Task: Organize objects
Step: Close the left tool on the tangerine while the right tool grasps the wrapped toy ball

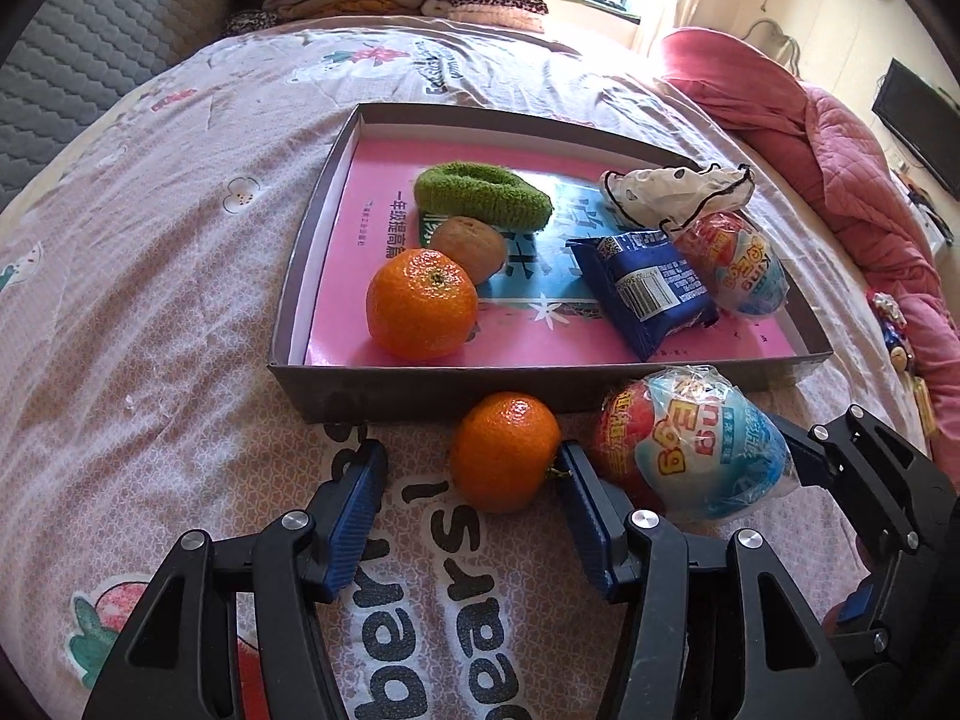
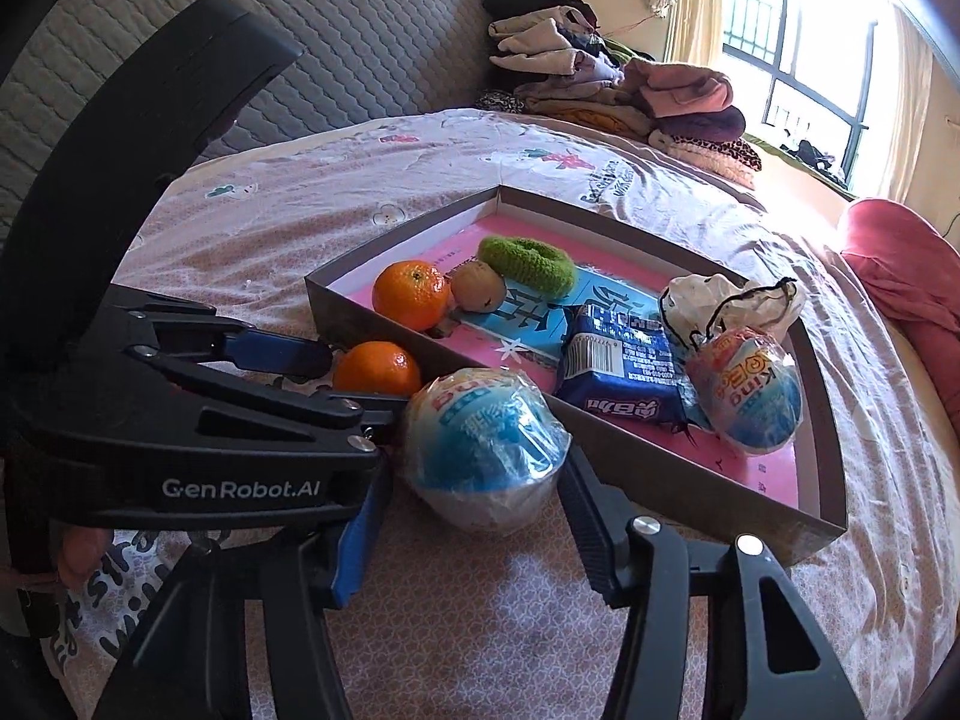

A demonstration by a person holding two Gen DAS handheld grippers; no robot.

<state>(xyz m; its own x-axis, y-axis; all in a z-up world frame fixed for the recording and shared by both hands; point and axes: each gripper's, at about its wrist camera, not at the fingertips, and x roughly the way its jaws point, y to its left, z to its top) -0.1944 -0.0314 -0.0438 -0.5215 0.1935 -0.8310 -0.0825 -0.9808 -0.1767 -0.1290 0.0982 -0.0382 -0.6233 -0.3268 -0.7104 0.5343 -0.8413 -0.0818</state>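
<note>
While outside the box [image 1: 420,375], the tangerine [image 1: 505,450] sits between the left gripper [image 1: 471,474] fingers.

Glossy orange round tangerine [image 1: 505,451] lies on the pale pink bedsheet [image 1: 150,276] printed with strawberries and black lettering. Grey-brown shallow cardboard box [image 1: 420,375] shows a pink and blue printed lining. A fuzzy green scrunchie [image 1: 483,192] sits upper centre, beside a dark blue foil snack packet [image 1: 645,285].
</note>
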